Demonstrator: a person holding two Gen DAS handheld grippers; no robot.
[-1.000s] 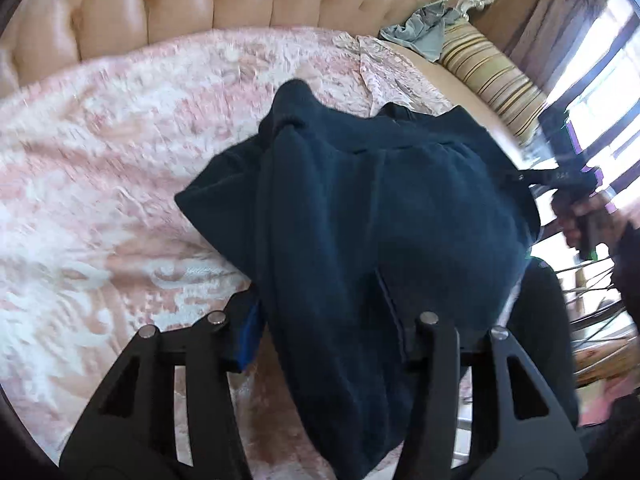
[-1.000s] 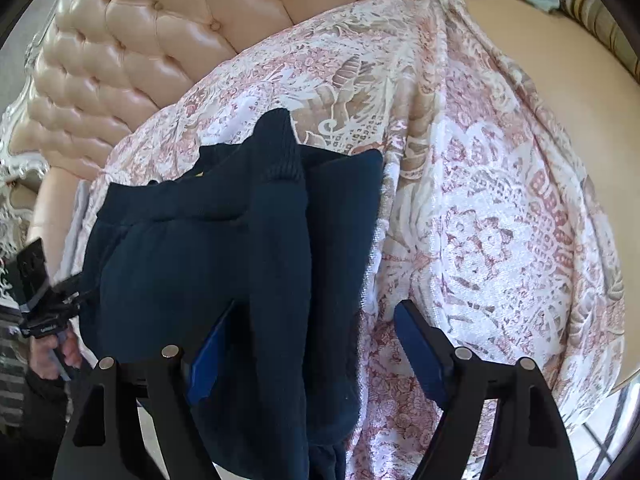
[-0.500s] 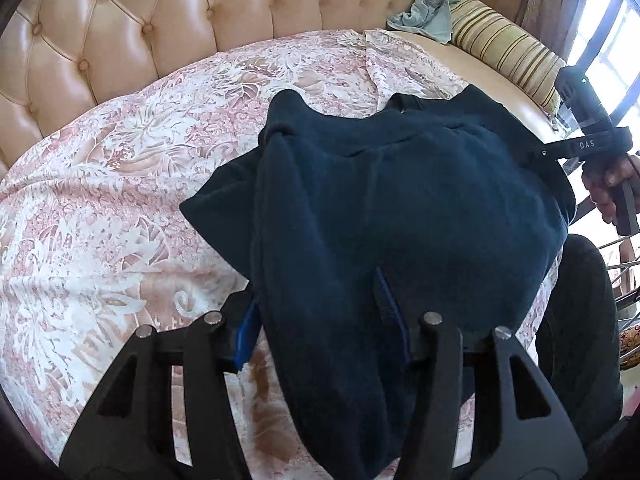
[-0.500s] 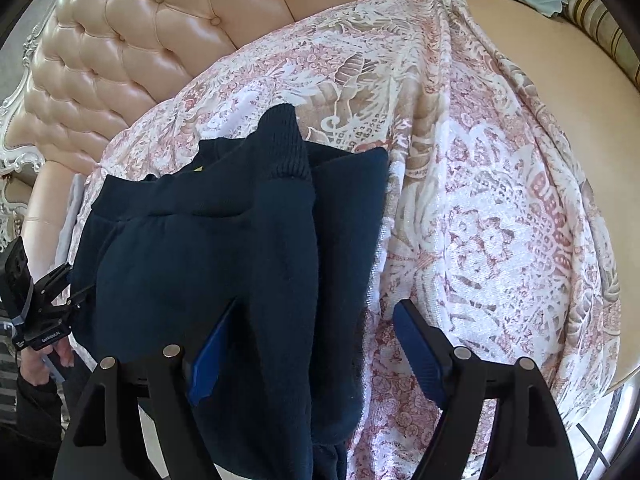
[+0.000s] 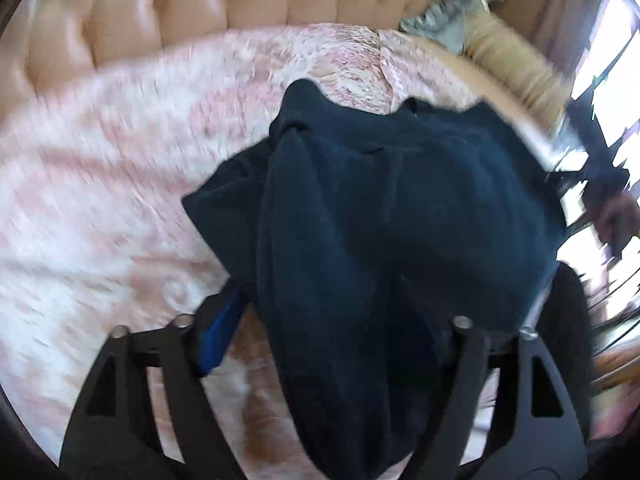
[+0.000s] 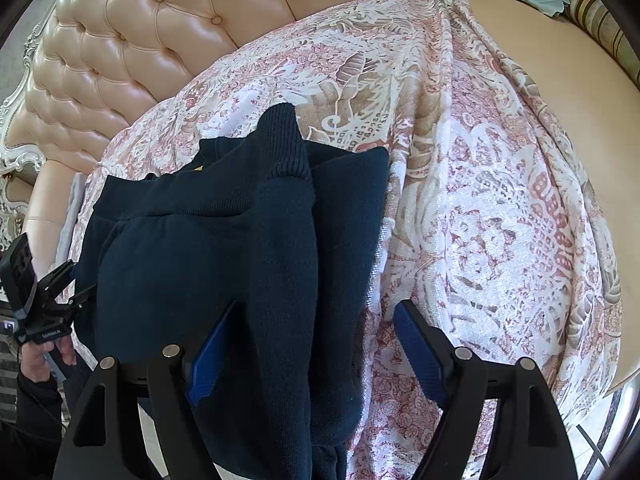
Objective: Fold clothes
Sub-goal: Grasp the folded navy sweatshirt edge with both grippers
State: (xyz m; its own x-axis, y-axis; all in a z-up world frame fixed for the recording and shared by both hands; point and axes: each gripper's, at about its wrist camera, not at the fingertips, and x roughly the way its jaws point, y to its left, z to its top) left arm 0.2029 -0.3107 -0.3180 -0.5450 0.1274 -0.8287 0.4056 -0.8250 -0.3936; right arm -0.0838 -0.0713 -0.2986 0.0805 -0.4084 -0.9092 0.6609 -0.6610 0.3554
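Navy sweatshirt [image 6: 224, 248] lies partly folded on the pink floral bedspread [image 6: 500, 208], near the tufted headboard [image 6: 132, 52]. Left claw [image 5: 340, 320] has just been opening; 1 sleeve fold sits between its fingers, with the blue pad [image 5: 218, 332] clear of the cloth. Right claw [image 6: 312, 344] stands released, straddling the garment's right edge. The left view is blurred.

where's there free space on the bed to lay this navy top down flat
Free: the patterned bedspread to the right of the navy top, out to the bare mattress edge, and the strip up by the tufted headboard. Crowded: the near edge, under both grippers.
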